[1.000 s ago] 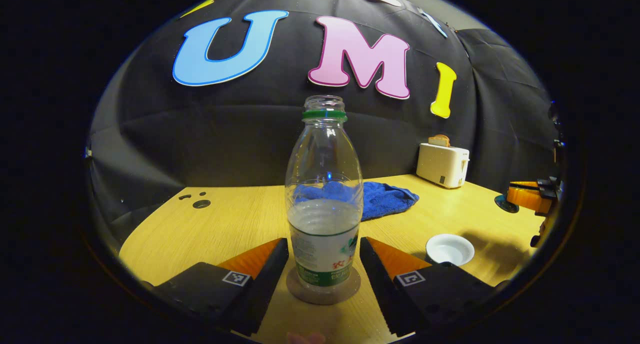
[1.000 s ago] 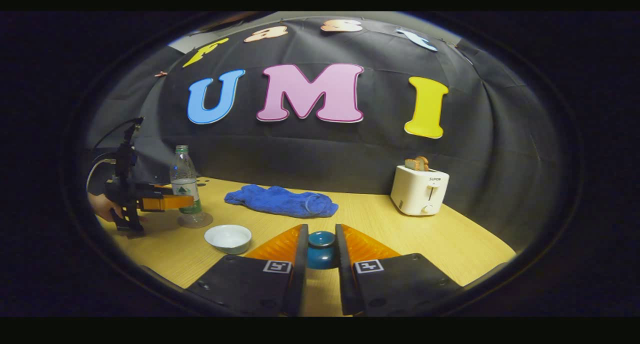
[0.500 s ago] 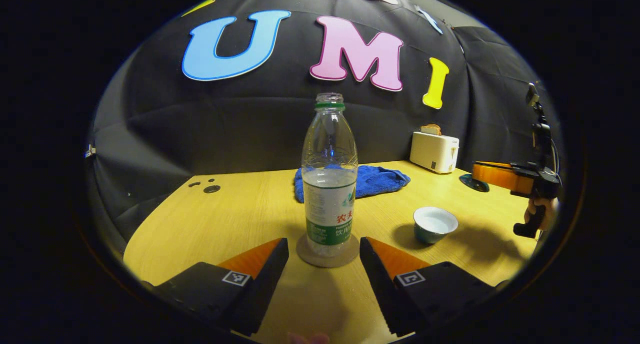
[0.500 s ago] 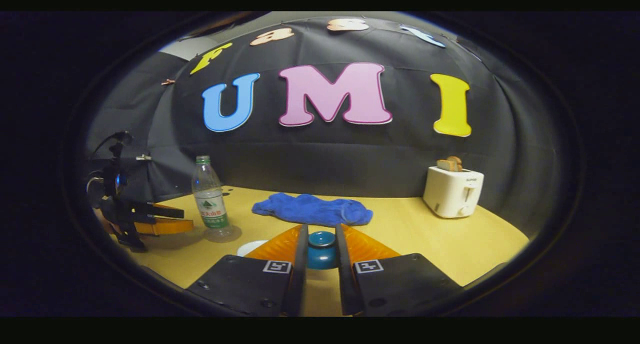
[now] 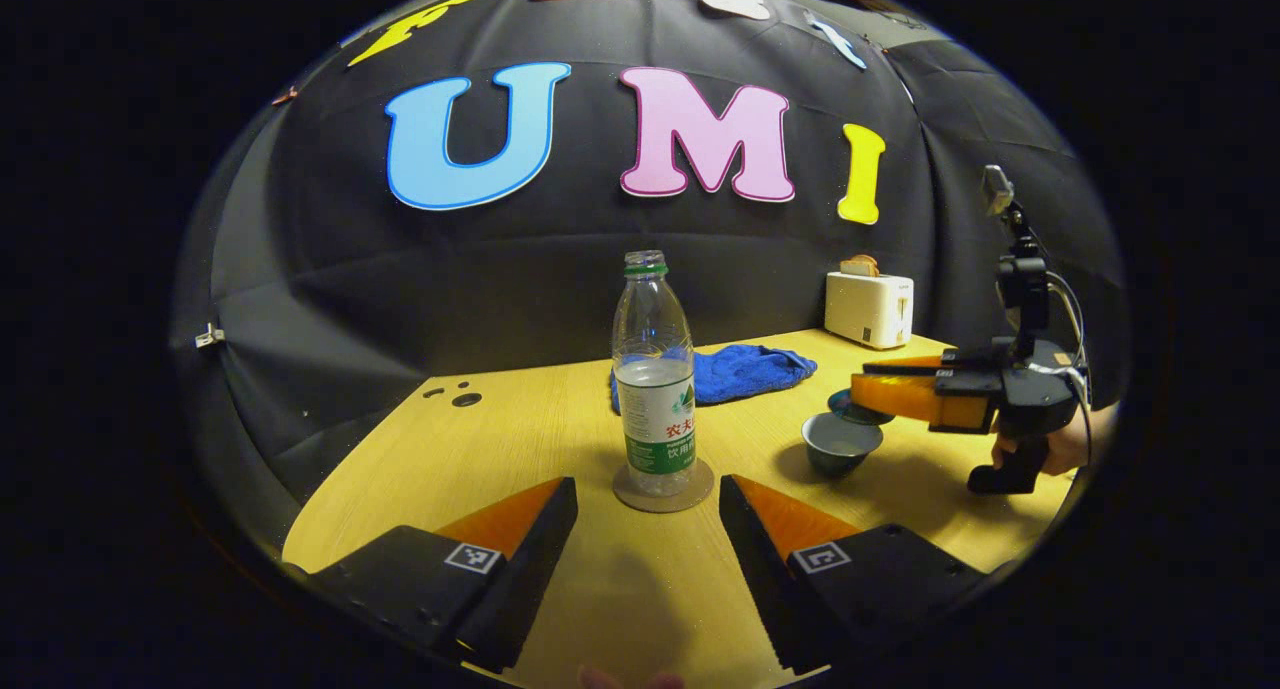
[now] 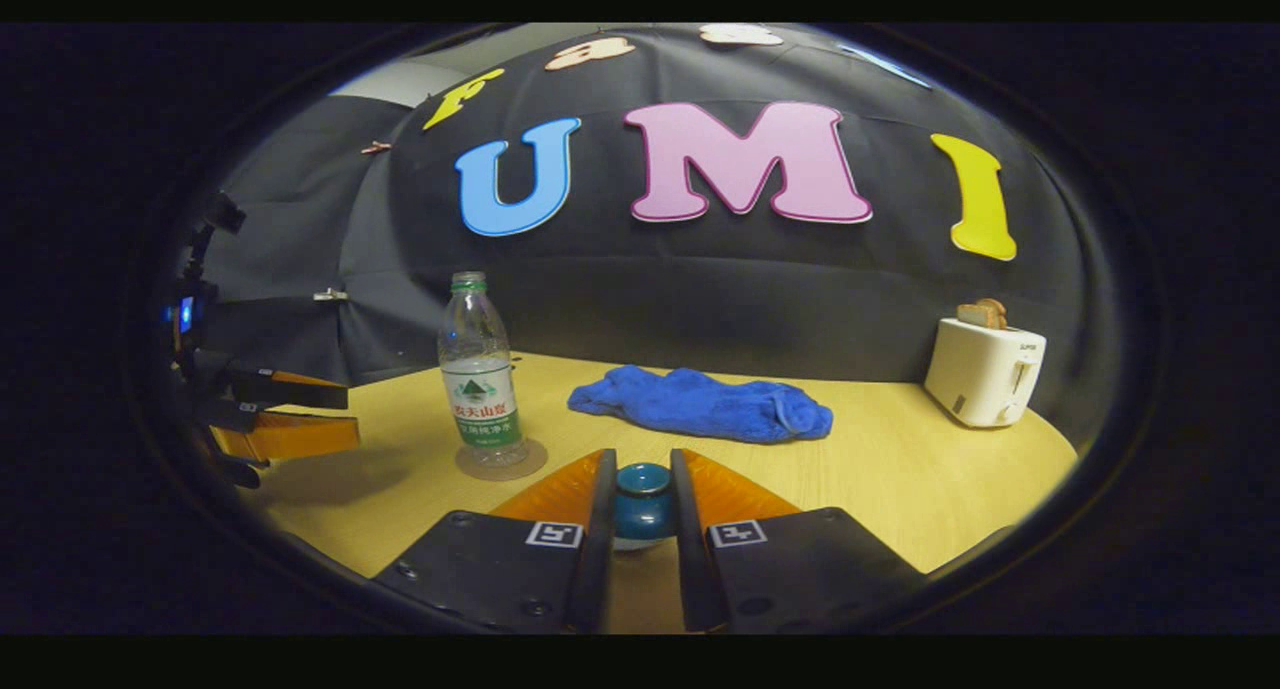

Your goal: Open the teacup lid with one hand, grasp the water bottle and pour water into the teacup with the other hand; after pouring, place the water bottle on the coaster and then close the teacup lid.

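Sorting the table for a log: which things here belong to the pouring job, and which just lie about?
Job: water bottle on coaster; teacup; teacup lid held in right gripper; left gripper, open.
Lying about: blue towel; toaster.

Left claw (image 5: 648, 544) gapes wide and empty; right claw (image 6: 643, 529) is pinched nearly closed

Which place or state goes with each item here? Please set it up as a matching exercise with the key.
Things:
1. water bottle
2. teacup lid
3. blue cloth
4. toaster

Places or states:
A. held between the right gripper fingers
B. lying crumpled near the back wall
C. upright on the coaster
D. at the table's far right, bread in its slots

Pairs: 1-C, 2-A, 3-B, 4-D
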